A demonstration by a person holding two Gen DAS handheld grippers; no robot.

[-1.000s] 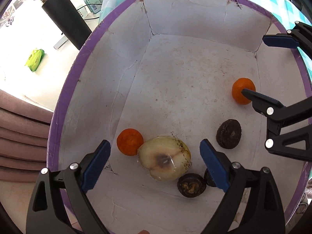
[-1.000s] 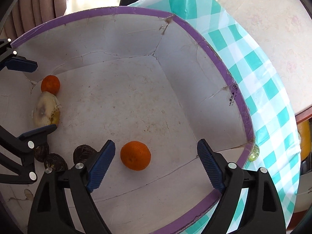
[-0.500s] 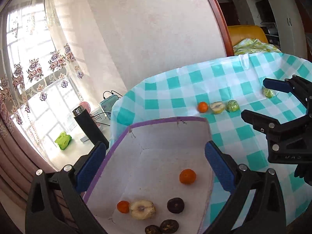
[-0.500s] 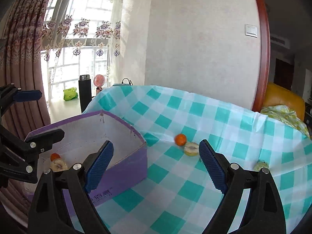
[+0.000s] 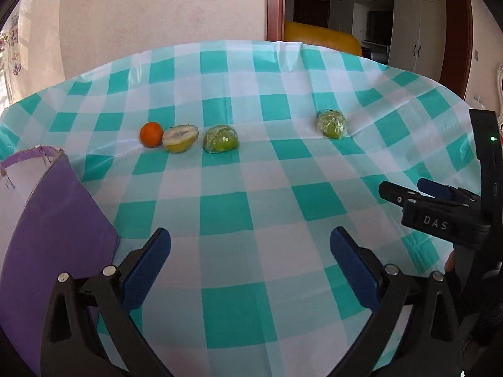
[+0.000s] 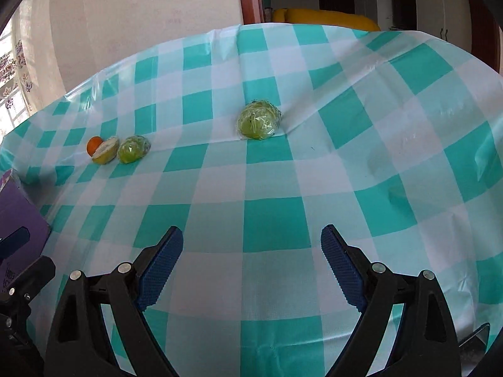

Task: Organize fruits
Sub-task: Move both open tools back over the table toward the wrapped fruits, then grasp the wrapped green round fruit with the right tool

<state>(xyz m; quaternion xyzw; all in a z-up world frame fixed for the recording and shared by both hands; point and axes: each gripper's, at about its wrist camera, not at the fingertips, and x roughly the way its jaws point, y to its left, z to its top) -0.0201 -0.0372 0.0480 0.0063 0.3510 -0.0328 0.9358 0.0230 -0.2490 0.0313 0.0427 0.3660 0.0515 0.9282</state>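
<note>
- Left wrist view: left gripper (image 5: 250,253) open, empty, low centre. Orange (image 5: 151,134), cut fruit (image 5: 180,138), wrapped green fruit (image 5: 220,138) in a row, upper left. Purple box (image 5: 50,235) at left edge.
- Right wrist view: right gripper (image 6: 251,251) open, empty. Second wrapped green fruit (image 6: 258,120) at upper centre, alone on the tablecloth (image 6: 361,157).

A home, most likely a dining or living room. Tabletop (image 5: 251,188) draped in a teal-and-white checked plastic cloth, with wrapped and cut fruit lying loose on it. Behind, a plain pale wall (image 5: 157,15) and a dark wooden door frame (image 5: 276,3) opening onto another room with white cupboards (image 5: 408,25). Yellow sofa (image 5: 320,36) just past the doorway. Flower-patterned lace curtain (image 6: 15,59) at a bright window on the left.
</note>
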